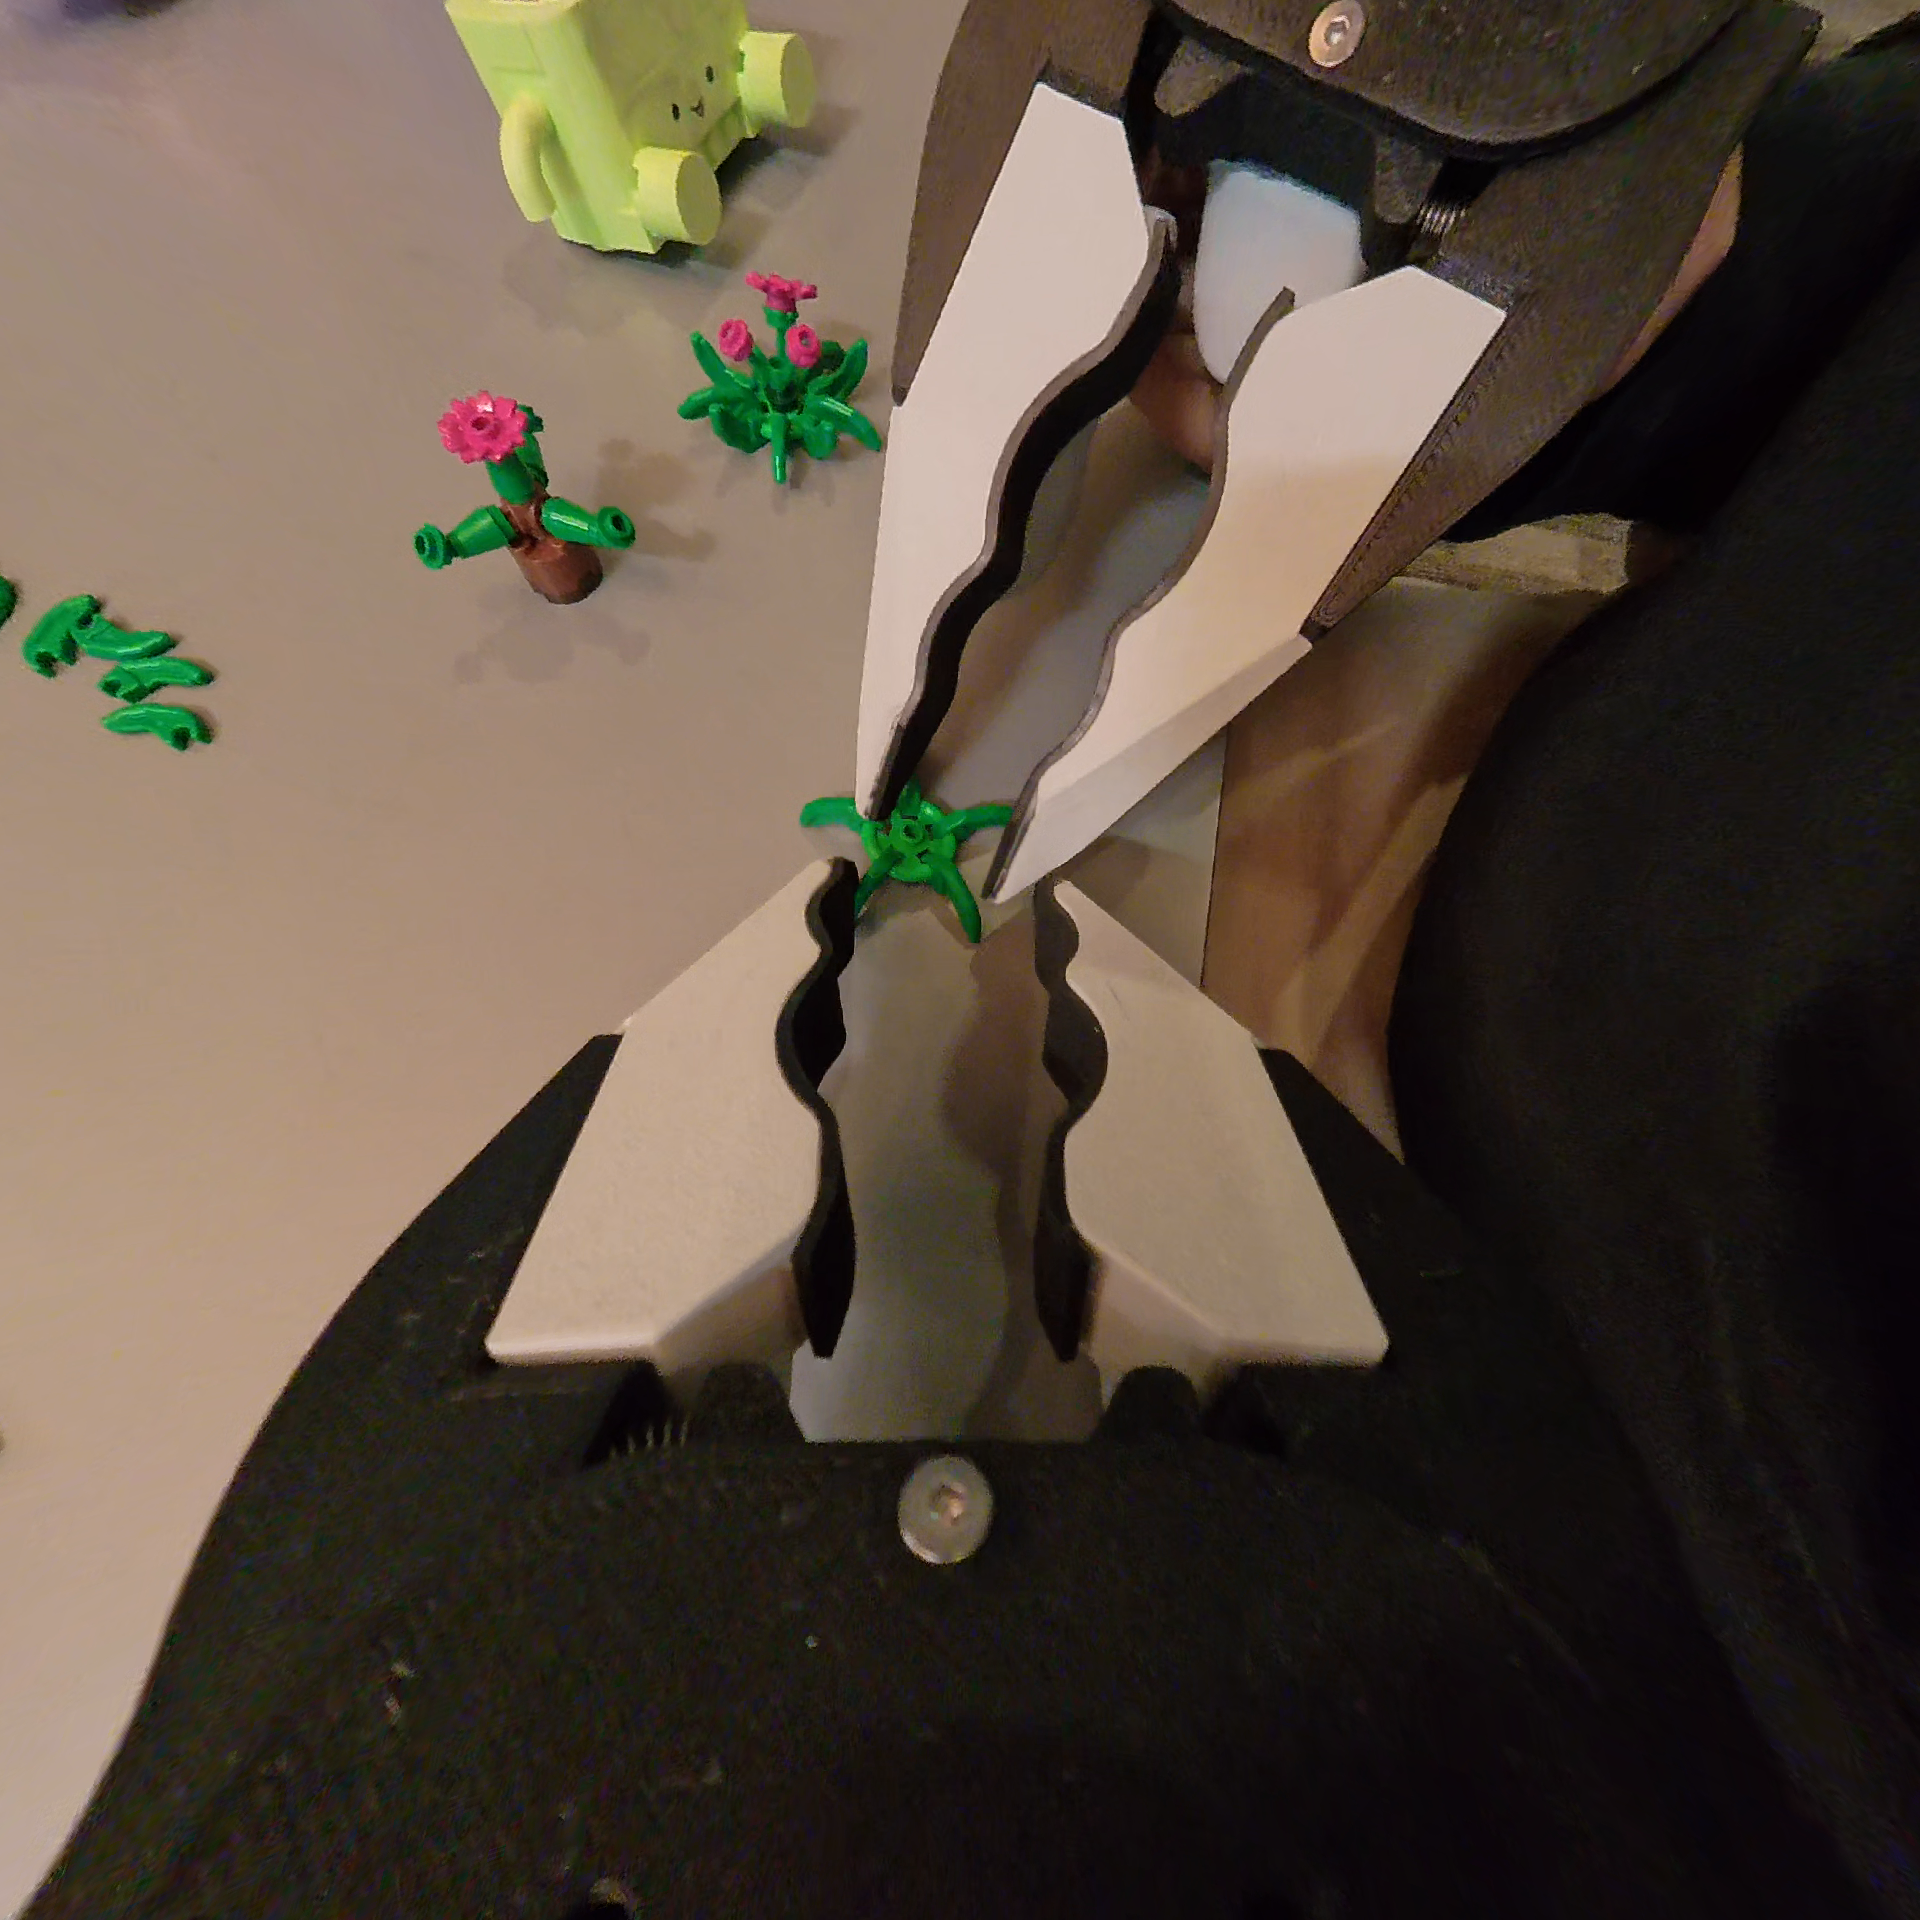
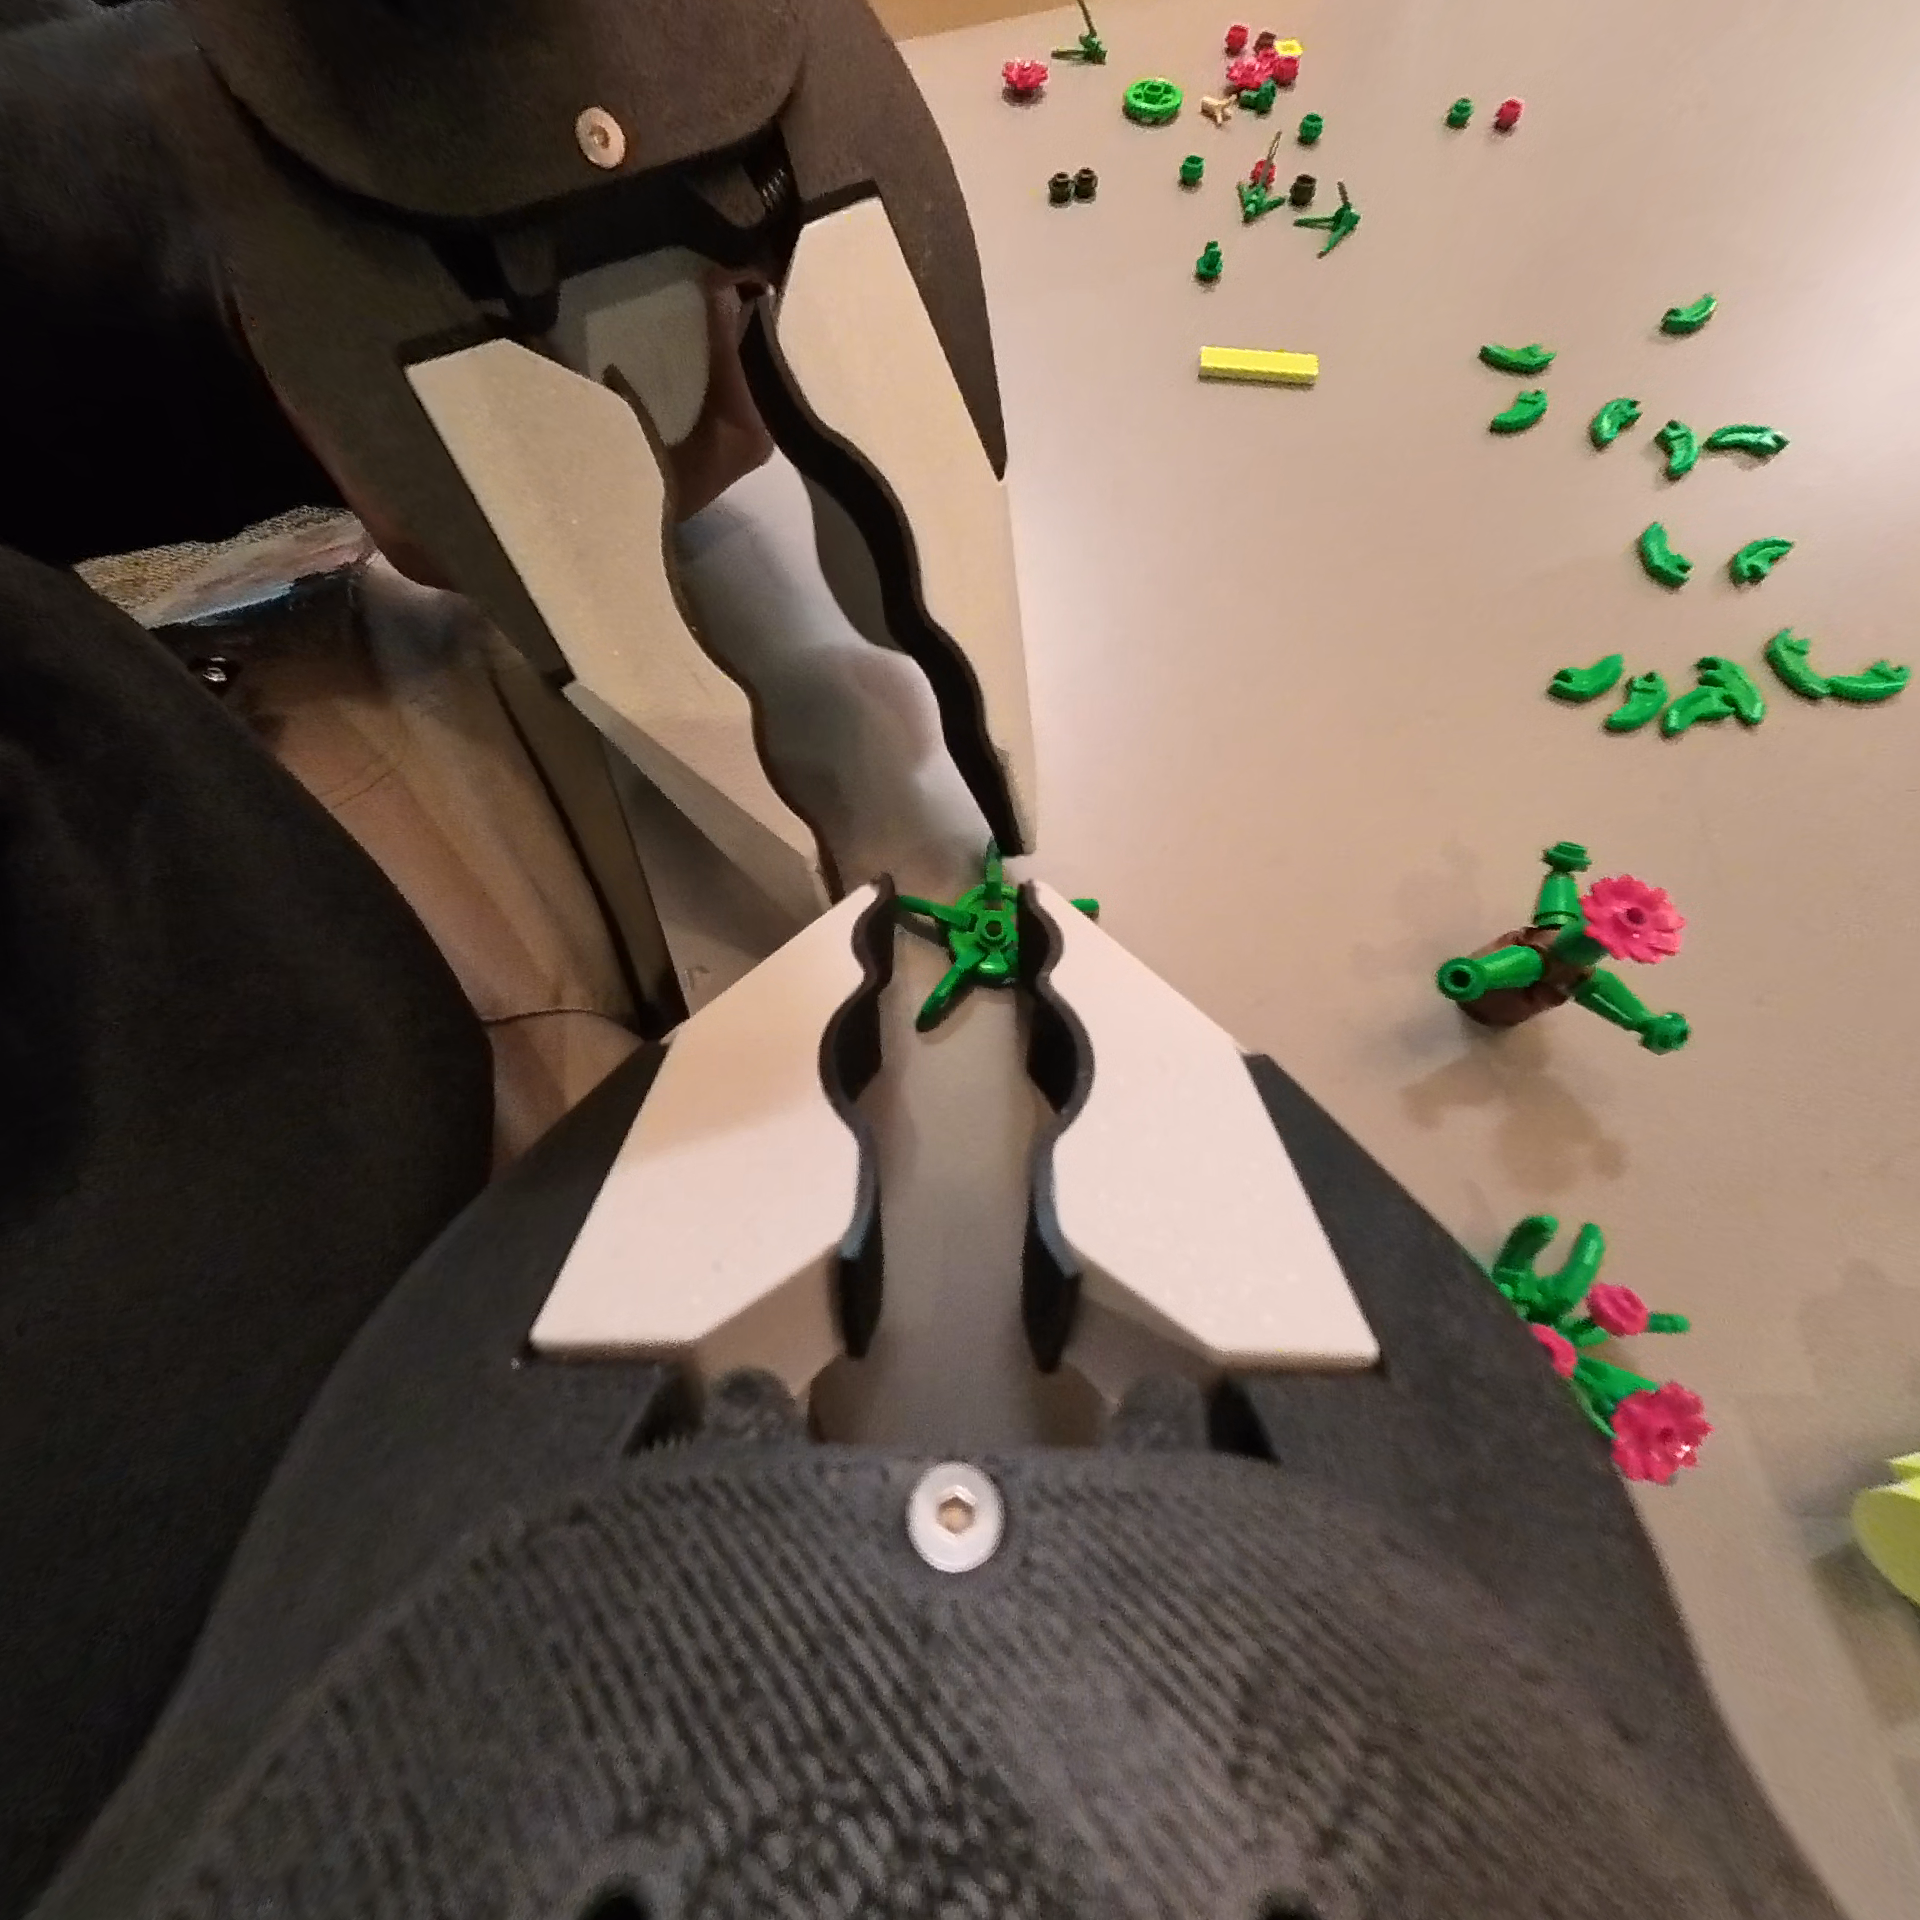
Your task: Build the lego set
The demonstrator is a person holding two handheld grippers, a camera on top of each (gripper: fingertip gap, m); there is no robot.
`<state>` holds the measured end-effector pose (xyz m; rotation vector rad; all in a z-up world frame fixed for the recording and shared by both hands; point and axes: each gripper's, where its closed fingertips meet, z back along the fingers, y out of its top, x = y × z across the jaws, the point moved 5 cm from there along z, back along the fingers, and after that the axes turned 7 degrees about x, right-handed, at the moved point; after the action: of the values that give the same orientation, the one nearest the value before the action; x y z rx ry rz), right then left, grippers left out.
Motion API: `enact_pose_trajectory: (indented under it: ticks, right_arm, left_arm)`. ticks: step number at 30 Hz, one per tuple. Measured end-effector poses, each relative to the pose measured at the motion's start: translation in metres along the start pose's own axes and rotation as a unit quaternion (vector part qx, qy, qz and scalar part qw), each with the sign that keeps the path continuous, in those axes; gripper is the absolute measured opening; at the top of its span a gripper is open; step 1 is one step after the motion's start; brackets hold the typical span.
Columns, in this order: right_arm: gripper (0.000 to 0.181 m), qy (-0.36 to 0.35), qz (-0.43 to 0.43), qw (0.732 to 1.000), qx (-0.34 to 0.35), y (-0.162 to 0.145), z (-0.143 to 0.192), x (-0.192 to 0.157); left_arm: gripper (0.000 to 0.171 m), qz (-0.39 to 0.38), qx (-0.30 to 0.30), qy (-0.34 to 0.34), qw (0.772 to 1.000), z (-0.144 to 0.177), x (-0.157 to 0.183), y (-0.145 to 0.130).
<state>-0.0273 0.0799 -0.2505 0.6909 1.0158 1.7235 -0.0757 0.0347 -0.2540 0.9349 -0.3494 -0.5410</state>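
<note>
A small green star-shaped leaf piece (image 1: 914, 844) (image 2: 982, 930) hangs in the air over the table's near edge, between the tips of both grippers. My right gripper (image 2: 956, 896) is closed on it, one finger against its hub and the other on a prong. It reaches in from the top of the left wrist view (image 1: 935, 852). My left gripper (image 1: 940, 885) meets it tip to tip, jaws a little apart around the piece. One finger touches a prong and the other stands clear. It comes from the top of the right wrist view (image 2: 925, 862).
On the beige table (image 1: 312, 935) stand a brown stem with a pink flower (image 1: 520, 499) (image 2: 1558, 956), a flower cluster (image 1: 779, 384) (image 2: 1600, 1340) and a lime toy figure (image 1: 634, 114). Loose green leaves (image 1: 114, 665) (image 2: 1714, 686), a yellow plate (image 2: 1257, 366) and small parts (image 2: 1247, 125) lie farther off. A person's black clothing (image 1: 1714, 935) is beside the edge. Both grippers' tips are close together, under 4 cm apart. The yellow plate (image 2: 1257, 366) sits 15 cm or so from the ends of my left fingers.
</note>
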Motion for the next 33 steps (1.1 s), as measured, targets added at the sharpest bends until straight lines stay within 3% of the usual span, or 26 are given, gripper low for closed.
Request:
enact_pose_trajectory:
  ticks: [27,33]
  right_arm:
    - [0.019,-0.017,0.021,0.999,-0.017,-0.0033,-0.0052,-0.0039]
    - [0.020,-0.006,-0.030,0.999,-0.024,-0.0043,-0.0073,-0.0021]
  left_arm:
    - [0.034,-0.017,-0.017,0.007,1.000,-0.0022,0.0020,-0.0035]
    - [0.034,-0.022,-0.022,0.008,0.999,-0.0030,0.0024,-0.0042]
